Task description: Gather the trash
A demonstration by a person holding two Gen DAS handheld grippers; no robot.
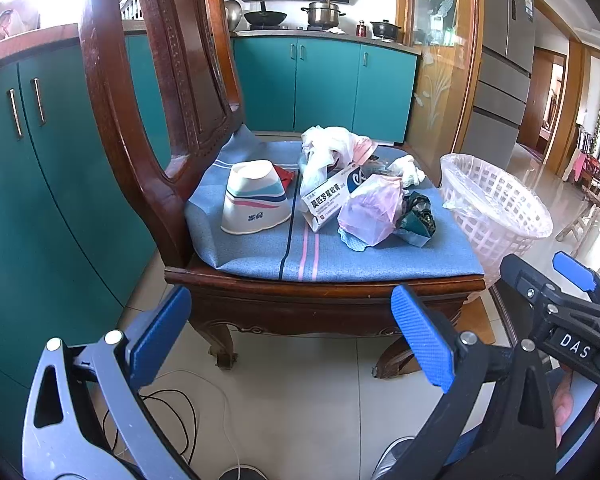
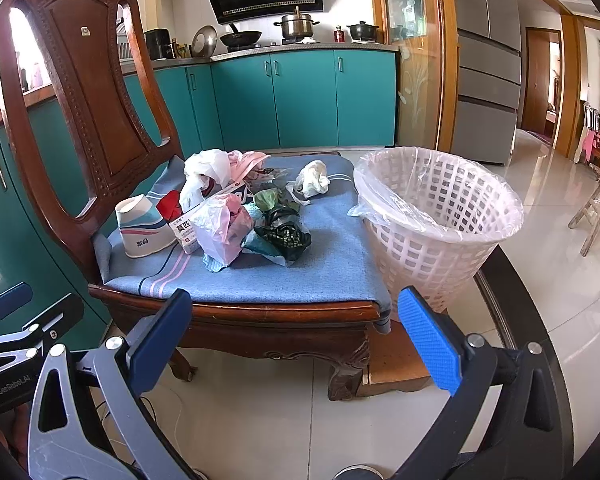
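Observation:
Trash lies heaped on the blue cushion (image 1: pixel 340 256) of a wooden chair. An upturned paper bowl (image 1: pixel 256 204) (image 2: pixel 144 226) rests at the left. Beside it are a white medicine box (image 1: pixel 328 198), a pink plastic bag (image 1: pixel 370 210) (image 2: pixel 222 226), a dark green wrapper (image 1: pixel 418 216) (image 2: pixel 284 236), white bags (image 1: pixel 328 148) (image 2: pixel 206 168) and a crumpled tissue (image 1: pixel 410 170) (image 2: pixel 314 178). A white lattice basket (image 1: pixel 496 208) (image 2: pixel 440 216) lined with clear plastic stands right of the seat. My left gripper (image 1: pixel 292 336) and right gripper (image 2: pixel 296 336) hover open and empty before the seat's front edge.
The chair's tall carved back (image 2: pixel 88 100) rises at the left. Teal cabinets (image 1: pixel 320 84) run behind, a steel fridge (image 2: pixel 488 64) stands at the right. Cables (image 1: pixel 180 408) trail on the tiled floor below the seat. A cardboard piece (image 2: pixel 400 364) lies under the chair's corner.

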